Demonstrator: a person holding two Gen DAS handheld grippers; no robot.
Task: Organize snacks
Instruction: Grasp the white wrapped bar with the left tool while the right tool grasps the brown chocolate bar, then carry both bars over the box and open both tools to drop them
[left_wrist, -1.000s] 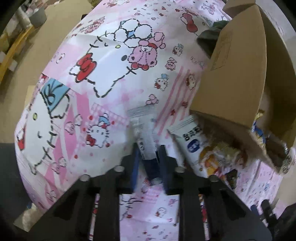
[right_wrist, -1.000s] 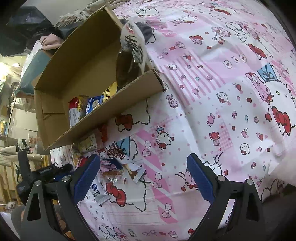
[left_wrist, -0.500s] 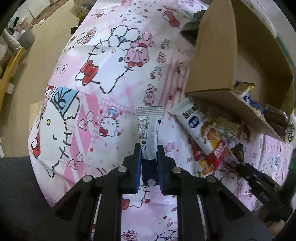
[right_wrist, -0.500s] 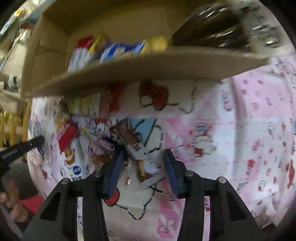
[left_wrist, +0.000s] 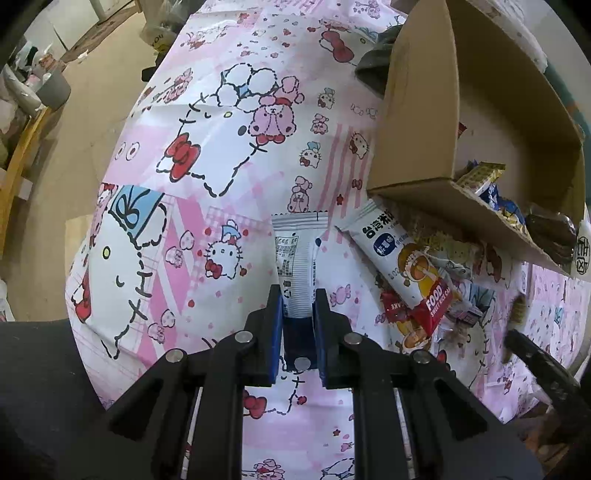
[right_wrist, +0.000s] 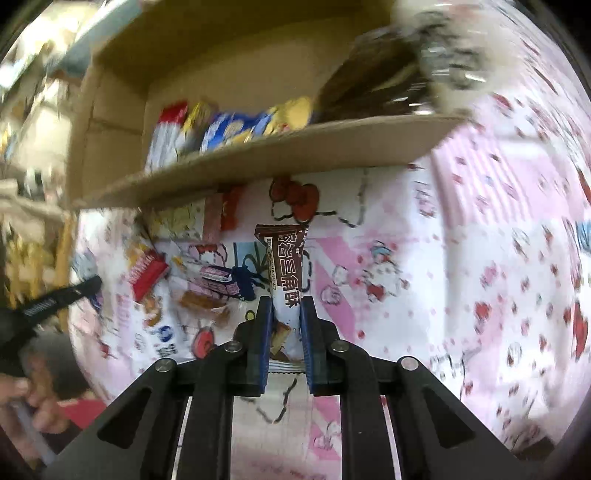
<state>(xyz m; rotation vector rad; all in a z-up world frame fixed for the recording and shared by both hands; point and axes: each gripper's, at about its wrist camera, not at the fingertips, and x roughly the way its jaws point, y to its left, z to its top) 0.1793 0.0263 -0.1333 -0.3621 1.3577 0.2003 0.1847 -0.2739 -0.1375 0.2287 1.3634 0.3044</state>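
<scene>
Your left gripper (left_wrist: 298, 295) is clamped on a white packet (left_wrist: 297, 258) at lower centre of its view, above the pink cloth (left_wrist: 192, 110). Right of it, loose snacks (left_wrist: 413, 280) lie beside the box (left_wrist: 417, 96), which fills the upper right with more snacks inside.

Your right gripper (right_wrist: 286, 317) grips a brown-and-white bar (right_wrist: 286, 269) at centre frame. Left of it, snacks (right_wrist: 218, 280) lie on the cloth (right_wrist: 461, 258); the box (right_wrist: 277, 155) spans the top.
</scene>
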